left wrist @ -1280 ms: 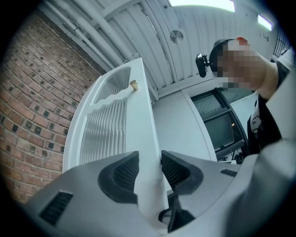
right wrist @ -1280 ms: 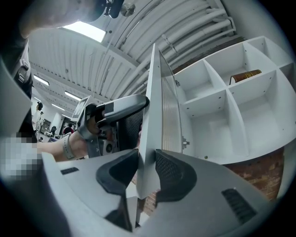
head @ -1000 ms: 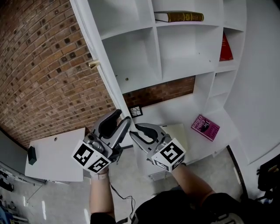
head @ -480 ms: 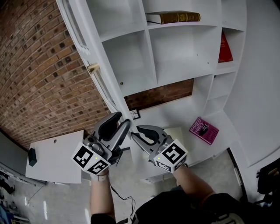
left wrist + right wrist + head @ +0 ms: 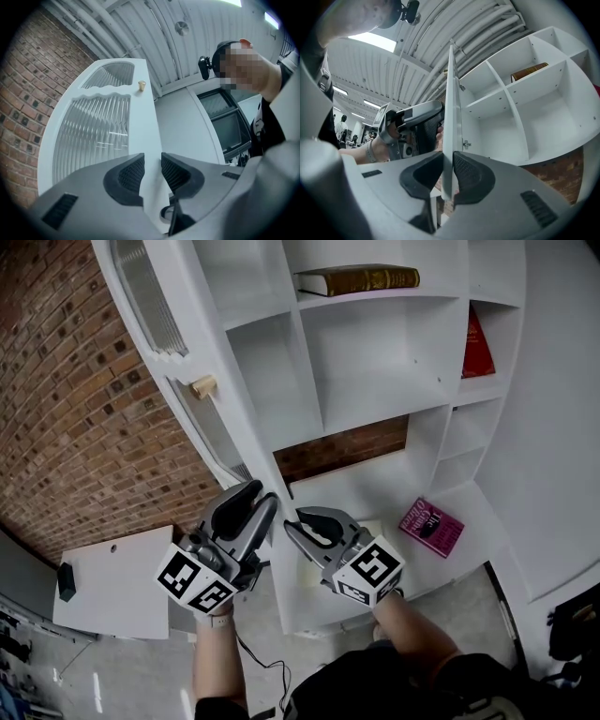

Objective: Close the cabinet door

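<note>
White is the colour of nearly everything here: one tall cabinet (image 5: 375, 381) with many open compartments, and its one cabinet door (image 5: 167, 360), which stands open and comes out from the left side of the cabinet, in front of a red brick wall (image 5: 84, 427). The door carries two panes of ribbed glass (image 5: 93, 140) and one small pale knob (image 5: 202, 386) on its frame.

Two grippers meet at the lower edge of this door, one on each side of it. On the left gripper (image 5: 153, 171) the jaws have just been closing. The door edge stands between them, but they are a little apart and I do not see both pads pressing. On the right gripper (image 5: 447, 176) the jaws also have just been closing, and they are clenched on the thin edge of the door, one pad on each face.

Three books are in the cabinet. One brown book (image 5: 356, 279) lies flat in an upper compartment. One red book (image 5: 478, 345) stands in a narrow compartment at the right. One magenta book (image 5: 430, 524) lies on the wide lower shelf, well apart from the grippers. The other compartments in view hold nothing.

One white desk (image 5: 112, 582) stands at the lower left beside the brick wall, with one small black thing (image 5: 66, 582) at its left edge
</note>
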A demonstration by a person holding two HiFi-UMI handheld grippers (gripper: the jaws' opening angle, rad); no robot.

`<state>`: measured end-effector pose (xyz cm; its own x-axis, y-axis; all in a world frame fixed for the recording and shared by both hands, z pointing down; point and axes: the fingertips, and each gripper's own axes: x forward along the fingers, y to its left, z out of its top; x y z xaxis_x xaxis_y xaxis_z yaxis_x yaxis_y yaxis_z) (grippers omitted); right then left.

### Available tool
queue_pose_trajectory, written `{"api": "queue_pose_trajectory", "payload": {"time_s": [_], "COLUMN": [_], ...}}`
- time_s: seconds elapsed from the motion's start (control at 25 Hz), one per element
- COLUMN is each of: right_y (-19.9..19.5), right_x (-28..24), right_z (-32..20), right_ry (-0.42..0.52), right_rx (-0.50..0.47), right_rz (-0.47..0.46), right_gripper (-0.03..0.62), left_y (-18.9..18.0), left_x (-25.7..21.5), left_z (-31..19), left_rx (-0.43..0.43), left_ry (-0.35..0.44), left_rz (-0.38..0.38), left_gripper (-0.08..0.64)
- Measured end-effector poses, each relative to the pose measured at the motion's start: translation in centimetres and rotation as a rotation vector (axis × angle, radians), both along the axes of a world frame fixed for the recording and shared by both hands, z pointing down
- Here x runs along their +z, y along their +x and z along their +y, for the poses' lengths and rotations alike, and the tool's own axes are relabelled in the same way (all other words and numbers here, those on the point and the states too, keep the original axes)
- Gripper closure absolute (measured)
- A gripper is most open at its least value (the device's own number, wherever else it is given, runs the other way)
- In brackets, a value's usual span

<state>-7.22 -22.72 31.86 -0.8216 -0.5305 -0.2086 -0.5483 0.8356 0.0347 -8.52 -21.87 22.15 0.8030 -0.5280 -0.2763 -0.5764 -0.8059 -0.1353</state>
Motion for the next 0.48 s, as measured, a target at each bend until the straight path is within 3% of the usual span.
{"api": "queue_pose_trajectory", "payload": {"time_s": [0.48], "right_y": [4.0], "right_x": [0.0], "right_z": [-4.7], "right_ry": [-0.006], "right_rx": [-0.008], "right_rz": [-0.004], "right_gripper": [0.517], "left_y": [3.6], "left_x": [0.0], "left_z": [-4.3], "left_rx": [-0.005], "left_ry": [0.014], "left_rz": [0.008], "left_gripper": [0.456]}}
